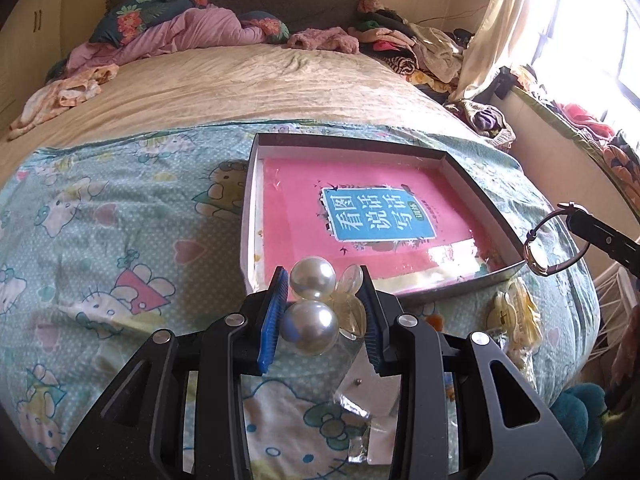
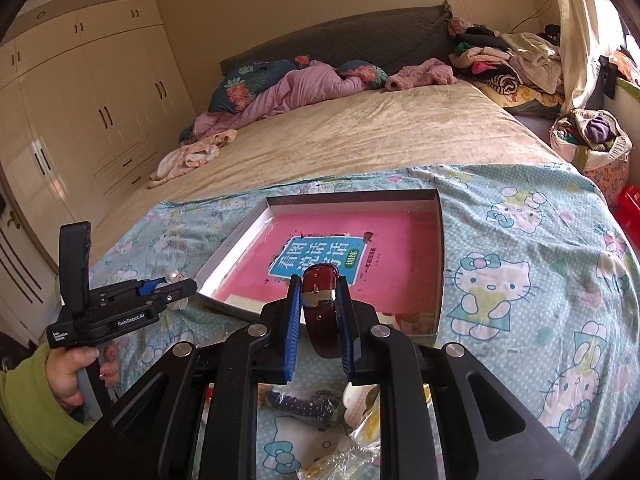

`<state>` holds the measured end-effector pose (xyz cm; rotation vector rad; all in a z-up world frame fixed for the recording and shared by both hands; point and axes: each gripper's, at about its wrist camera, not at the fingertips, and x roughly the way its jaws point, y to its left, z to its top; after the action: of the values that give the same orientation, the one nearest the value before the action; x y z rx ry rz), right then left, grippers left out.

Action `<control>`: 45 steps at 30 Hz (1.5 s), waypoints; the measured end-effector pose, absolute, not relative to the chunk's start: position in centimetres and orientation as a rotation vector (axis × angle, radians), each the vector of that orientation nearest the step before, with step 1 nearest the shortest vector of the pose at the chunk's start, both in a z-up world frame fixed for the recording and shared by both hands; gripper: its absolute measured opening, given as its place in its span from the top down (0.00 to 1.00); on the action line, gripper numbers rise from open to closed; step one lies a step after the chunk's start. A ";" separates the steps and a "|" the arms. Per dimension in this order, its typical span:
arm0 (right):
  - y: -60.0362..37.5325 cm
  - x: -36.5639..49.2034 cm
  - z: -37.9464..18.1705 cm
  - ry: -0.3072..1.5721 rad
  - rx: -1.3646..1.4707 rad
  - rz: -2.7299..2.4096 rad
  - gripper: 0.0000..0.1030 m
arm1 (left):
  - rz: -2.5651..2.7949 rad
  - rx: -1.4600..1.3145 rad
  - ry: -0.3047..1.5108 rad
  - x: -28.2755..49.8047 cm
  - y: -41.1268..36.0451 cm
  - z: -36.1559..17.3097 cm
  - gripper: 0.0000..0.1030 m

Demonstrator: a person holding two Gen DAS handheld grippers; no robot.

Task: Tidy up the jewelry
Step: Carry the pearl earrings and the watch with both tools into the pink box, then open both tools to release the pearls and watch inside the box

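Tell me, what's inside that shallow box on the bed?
Inside the box lies a pink book with a blue title label, under glossy film. Pale paper shows at its near edge; whatever lies beneath the book is hidden.

In the left wrist view, the shallow open cardboard box [image 1: 476,176] lies on the cartoon-cat printed cotton sheet [image 1: 120,240] in the middle of the frame, and the pink paper book with a blue label [image 1: 360,216] lies inside it. The left gripper [image 1: 325,300] is at the lower centre, before the box, with the large pearl hair ornament [image 1: 312,296] between its fingers. The round-faced leather-strap wristwatch [image 1: 538,258] hangs at the right edge, beside the box's near right corner. Pillows and clothes lie behind, at the top of the frame.
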<state>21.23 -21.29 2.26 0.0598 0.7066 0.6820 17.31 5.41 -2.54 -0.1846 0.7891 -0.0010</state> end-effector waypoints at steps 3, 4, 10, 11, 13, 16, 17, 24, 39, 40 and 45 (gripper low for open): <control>-21.2 22.0 2.2 0.706 0.066 0.685 0.84 | -0.005 -0.185 0.781 18.5 5.0 -2.4 0.74; -21.1 22.2 2.2 0.706 0.068 0.685 0.84 | -0.005 -0.185 0.780 18.9 4.9 -2.4 0.74; -20.7 23.8 1.7 0.703 0.062 0.686 0.84 | 0.000 -0.191 0.782 20.8 4.6 -2.6 0.74; -20.7 24.1 1.6 0.704 0.061 0.686 0.84 | 0.002 -0.191 0.787 21.1 4.6 -2.7 0.74; -20.7 24.7 1.4 0.701 0.059 0.684 0.84 | 0.006 -0.192 0.797 21.5 4.8 -3.1 0.74; -20.7 25.8 1.0 0.703 0.067 0.678 0.84 | 0.015 -0.193 0.813 22.3 4.9 -3.7 0.74; -20.7 26.2 0.8 0.710 0.074 0.673 0.84 | 0.018 -0.194 0.818 22.5 4.8 -3.9 0.74; -21.0 28.6 -0.4 0.718 0.126 0.647 0.84 | 0.033 -0.195 0.846 24.0 4.7 -5.1 0.74; -21.3 30.3 -3.9 0.770 0.124 0.619 0.84 | 0.070 -0.183 0.880 25.7 4.5 -7.0 0.74; -21.4 30.3 -4.1 0.773 0.128 0.618 0.83 | 0.073 -0.182 0.881 25.8 4.5 -7.0 0.74; -21.6 30.2 -3.9 0.770 0.139 0.624 0.66 | 0.078 -0.174 0.887 25.9 4.4 -7.2 0.74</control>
<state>30.15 -21.61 -3.86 0.1389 0.7703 0.6238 25.86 4.37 -7.17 -0.1740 0.8867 0.0777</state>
